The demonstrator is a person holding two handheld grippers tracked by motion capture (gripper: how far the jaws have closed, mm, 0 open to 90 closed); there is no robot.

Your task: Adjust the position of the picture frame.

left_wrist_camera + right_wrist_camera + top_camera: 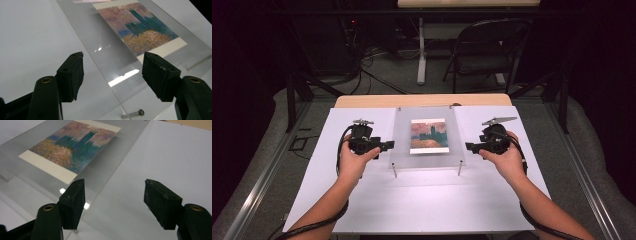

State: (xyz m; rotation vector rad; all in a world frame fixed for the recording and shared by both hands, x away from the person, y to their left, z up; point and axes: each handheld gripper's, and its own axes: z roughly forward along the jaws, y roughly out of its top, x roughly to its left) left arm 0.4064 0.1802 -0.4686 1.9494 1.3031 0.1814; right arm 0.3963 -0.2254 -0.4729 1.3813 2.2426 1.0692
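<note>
Item: clear acrylic frame with a painted print, being displayed at centre frame on the white surface, raised on metal standoffs. Left hand-held gripper and right hand-held gripper are being held wide, empty, flanking its side edges. A folding chair is being kept upper right.

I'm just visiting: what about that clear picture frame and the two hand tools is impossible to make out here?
- High view: the painting print under the clear frame is too small to read any detail.
- High view: the frame's far pegs hide behind the panel; two near pegs show.
- Left gripper view: the frame's far end is cut off by the top edge; the left tool has open jaws.
- Right gripper view: the right tool is open; whether its left pad touches the frame edge is unclear.
</note>
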